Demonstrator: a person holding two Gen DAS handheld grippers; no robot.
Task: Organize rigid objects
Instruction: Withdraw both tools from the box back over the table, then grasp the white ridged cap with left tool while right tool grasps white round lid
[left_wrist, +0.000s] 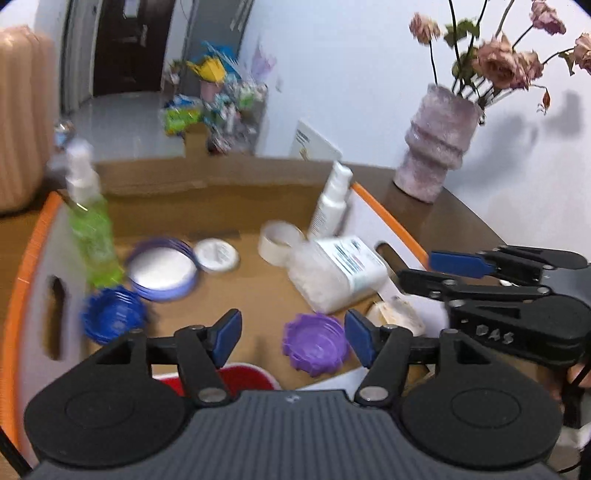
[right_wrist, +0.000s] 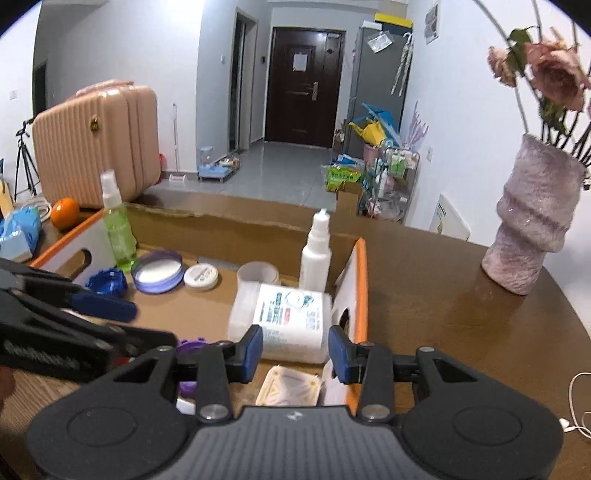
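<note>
Left wrist view shows my left gripper (left_wrist: 293, 332) hanging over the cardboard box (left_wrist: 229, 295), its blue pads apart and nothing between them; it is released. No earlier picture tells me more. My right gripper (right_wrist: 295, 350) is also spread with nothing pressed between its pads, so it is released too. It hovers just before the near end of the white tub (right_wrist: 288, 317), which is behind the gap, not inside it.

As I judge it, the organizing is partly done. Many rigid things are already inside the box: the green spray bottle (right_wrist: 118, 232) and the white spray bottle (right_wrist: 316, 251) stand upright near the far wall, and the purple-rimmed tin (right_wrist: 158, 271), the small white lid (right_wrist: 201, 277), the tape roll (right_wrist: 258, 273), the blue cap (right_wrist: 107, 282) and the purple cap (left_wrist: 316, 343) lie flat on the floor of the box. A cream square piece (right_wrist: 290, 386) lies near the front, and something red shows under my left gripper, but I cannot tell what it is. What is left seems to be putting these in better order; I cannot say which one is next.

The white tub lies on its side in the right part of the box, close to the orange-edged wall (right_wrist: 360, 280). Its long axis runs from the front of the box toward the back, slightly slanted in the left wrist view. Its label faces up. The end nearest the right gripper is the one I could take first.
</note>
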